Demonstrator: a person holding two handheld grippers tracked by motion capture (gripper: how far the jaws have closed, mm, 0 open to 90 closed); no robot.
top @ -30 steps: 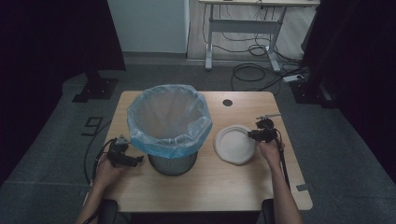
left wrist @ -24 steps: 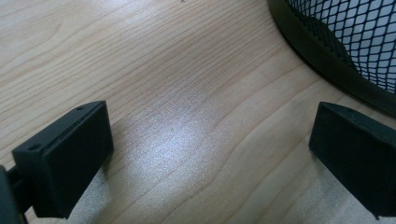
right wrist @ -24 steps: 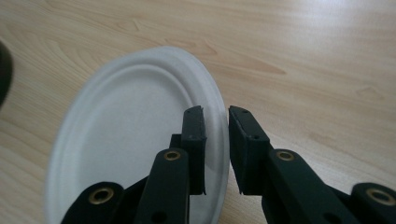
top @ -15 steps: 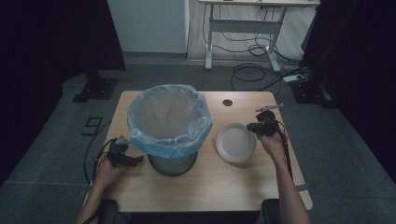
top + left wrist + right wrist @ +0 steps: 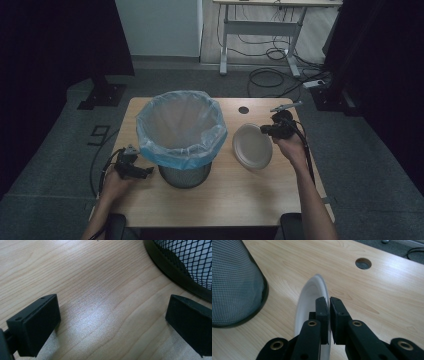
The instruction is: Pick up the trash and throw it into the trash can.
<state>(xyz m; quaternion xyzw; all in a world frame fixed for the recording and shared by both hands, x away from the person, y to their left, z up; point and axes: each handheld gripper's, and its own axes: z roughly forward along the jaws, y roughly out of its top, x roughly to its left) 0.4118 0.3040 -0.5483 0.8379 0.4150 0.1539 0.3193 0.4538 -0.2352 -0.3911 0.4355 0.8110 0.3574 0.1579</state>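
The right gripper (image 5: 329, 302) has its jaws clamped on the rim of a white plate (image 5: 310, 300), having just closed on it. The plate stands tilted on edge, clear of the table (image 5: 260, 200); from the pads its disc runs forward and away, its hollow face turned to the bin (image 5: 181, 137) standing well off to one side. The left gripper (image 5: 112, 315) rests low over bare wood, jaws spread wide with nothing between them, the bin's mesh base (image 5: 185, 262) just beyond one pad.
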